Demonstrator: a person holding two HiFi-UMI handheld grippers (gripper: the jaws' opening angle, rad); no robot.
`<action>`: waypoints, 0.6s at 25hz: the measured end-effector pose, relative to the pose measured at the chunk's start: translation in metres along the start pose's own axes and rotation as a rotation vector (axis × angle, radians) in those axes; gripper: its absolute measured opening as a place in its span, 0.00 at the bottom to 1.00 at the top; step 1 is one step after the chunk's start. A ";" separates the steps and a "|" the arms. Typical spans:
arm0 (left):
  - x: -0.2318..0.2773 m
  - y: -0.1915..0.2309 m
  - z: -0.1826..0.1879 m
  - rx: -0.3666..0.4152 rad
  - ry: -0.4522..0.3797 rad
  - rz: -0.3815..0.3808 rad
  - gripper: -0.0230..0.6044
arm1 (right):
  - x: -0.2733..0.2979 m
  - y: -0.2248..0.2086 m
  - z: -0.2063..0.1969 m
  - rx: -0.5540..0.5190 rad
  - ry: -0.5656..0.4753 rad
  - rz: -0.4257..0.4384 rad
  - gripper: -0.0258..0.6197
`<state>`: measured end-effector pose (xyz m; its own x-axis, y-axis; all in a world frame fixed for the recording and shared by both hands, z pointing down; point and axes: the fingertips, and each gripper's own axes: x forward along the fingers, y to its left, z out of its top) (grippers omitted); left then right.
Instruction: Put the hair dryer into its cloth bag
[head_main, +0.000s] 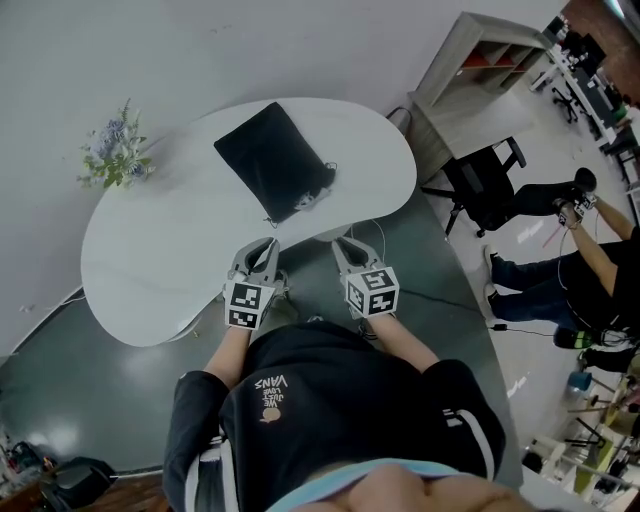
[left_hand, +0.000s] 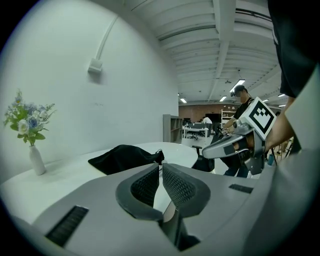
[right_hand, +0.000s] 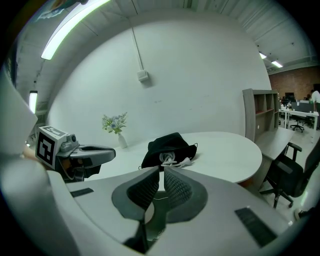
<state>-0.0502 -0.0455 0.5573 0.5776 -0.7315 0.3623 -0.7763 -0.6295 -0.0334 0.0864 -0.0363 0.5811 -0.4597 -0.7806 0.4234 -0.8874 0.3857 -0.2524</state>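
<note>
at the near edge of the white table (head_main: 150, 260), the left gripper (head_main: 266, 245) and right gripper (head_main: 345, 244) are both clenched on nothing. the loose white cord (right_hand: 170, 160) spilling from the bag's mouth could snag and drag things out if the bag were lifted unclosed. the black cloth bag (head_main: 272, 160) lies mid-table, well ahead of them, soft and bulging; the hair dryer itself is hidden, likely inside.

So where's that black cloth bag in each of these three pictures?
Head view: the black cloth bag lies on the white table, upper centre.
Left gripper view: the black cloth bag sits a little left of centre, at mid-height.
Right gripper view: the black cloth bag sits near the centre.
Shared landmark: the flower vase, left of the bag in all three views.
</note>
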 end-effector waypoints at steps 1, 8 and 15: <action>-0.003 0.000 0.000 -0.007 -0.004 0.006 0.09 | -0.002 0.001 0.000 0.000 -0.004 -0.001 0.13; -0.021 -0.008 -0.007 -0.046 -0.015 0.023 0.08 | -0.018 0.009 -0.007 0.005 -0.013 0.005 0.12; -0.034 -0.014 -0.012 -0.065 -0.014 0.034 0.07 | -0.033 0.018 -0.010 0.004 -0.018 0.022 0.11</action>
<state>-0.0618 -0.0086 0.5571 0.5536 -0.7563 0.3486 -0.8101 -0.5860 0.0152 0.0851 0.0015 0.5711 -0.4780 -0.7811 0.4017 -0.8771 0.4005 -0.2650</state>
